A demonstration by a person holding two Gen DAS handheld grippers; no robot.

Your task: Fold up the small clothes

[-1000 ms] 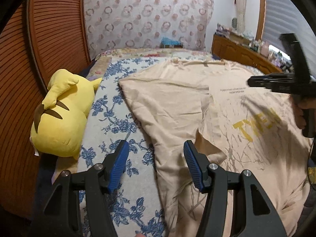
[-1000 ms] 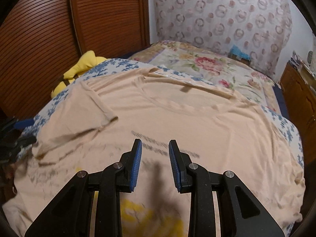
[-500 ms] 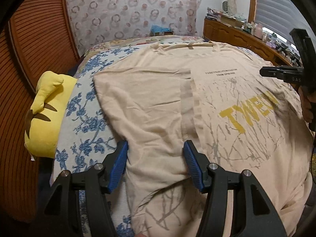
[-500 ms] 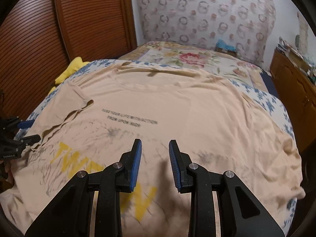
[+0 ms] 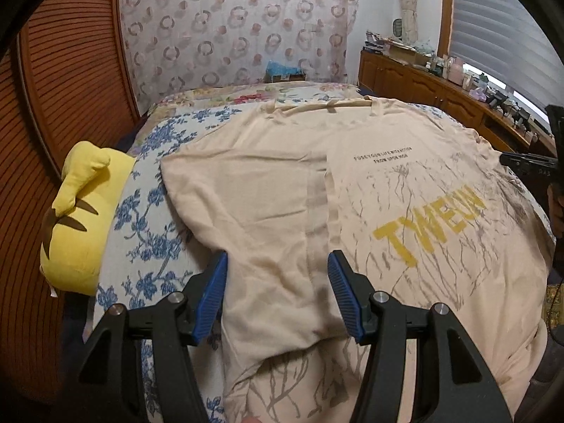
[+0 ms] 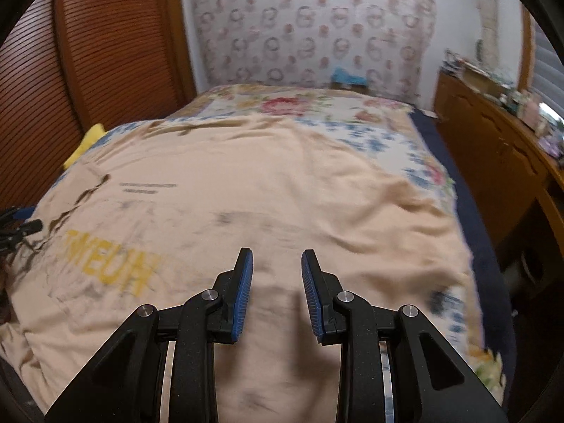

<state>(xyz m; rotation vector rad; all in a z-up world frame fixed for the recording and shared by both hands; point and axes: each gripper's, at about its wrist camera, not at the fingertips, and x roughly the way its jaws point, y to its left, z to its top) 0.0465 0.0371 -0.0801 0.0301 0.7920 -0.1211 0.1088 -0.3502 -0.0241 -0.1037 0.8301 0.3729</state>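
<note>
A home bedroom: a bed (image 5: 155, 162) under floral sheets, a yellow plush toy (image 5: 81, 218), and a cluttered wooden dresser (image 5: 423, 88).

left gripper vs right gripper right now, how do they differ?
The left gripper stands wide open; the right gripper is open too, but with a narrower gap. The left one frames the folded-in sleeve at the t-shirt's edge near the yellow plush toy; the right one hangs over plain fabric beside the yellow lettering. Both have blue pads, and neither holds anything.
</note>
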